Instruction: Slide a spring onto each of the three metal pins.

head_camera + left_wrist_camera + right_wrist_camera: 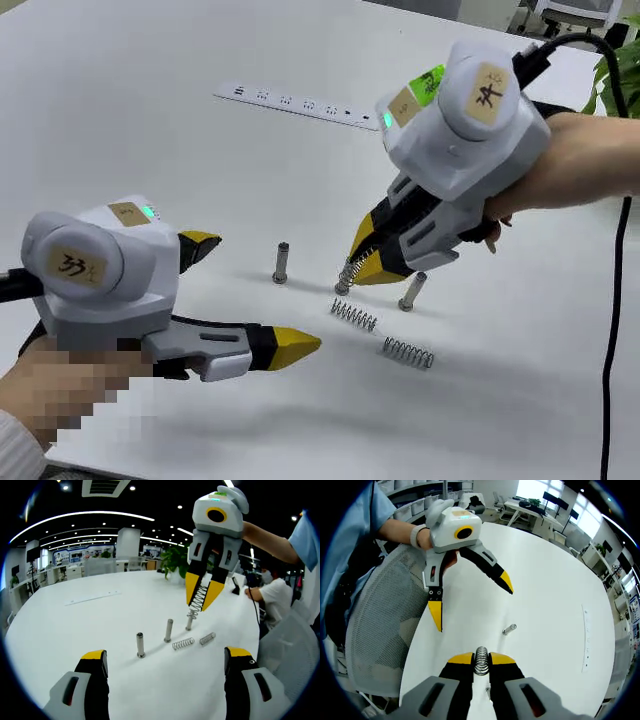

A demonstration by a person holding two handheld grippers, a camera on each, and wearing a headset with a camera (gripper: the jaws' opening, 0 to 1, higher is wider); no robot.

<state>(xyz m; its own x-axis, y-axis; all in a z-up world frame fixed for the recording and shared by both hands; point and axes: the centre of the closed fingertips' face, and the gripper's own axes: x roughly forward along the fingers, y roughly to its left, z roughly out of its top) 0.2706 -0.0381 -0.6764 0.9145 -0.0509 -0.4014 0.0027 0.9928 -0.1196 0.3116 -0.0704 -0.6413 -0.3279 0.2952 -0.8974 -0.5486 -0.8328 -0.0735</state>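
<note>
Three metal pins stand in a row on the white table (150,80): the left pin (281,262), the middle pin (342,288) and the right pin (412,291). The right gripper (368,258) comes in from 1 o'clock in the head view. Its yellow-tipped jaws are clamped on a coil spring (351,270), which slants down so that its lower end sits at the top of the middle pin. I cannot tell whether the coil is already over that pin. Two loose springs lie flat at 5 o'clock of the middle pin, the nearer spring (353,315) and the farther spring (408,352), apart from each other. The left gripper (250,293) hovers at 8 o'clock, jaws wide apart, holding nothing. A white power strip (296,104) lies at 12 o'clock.
</note>
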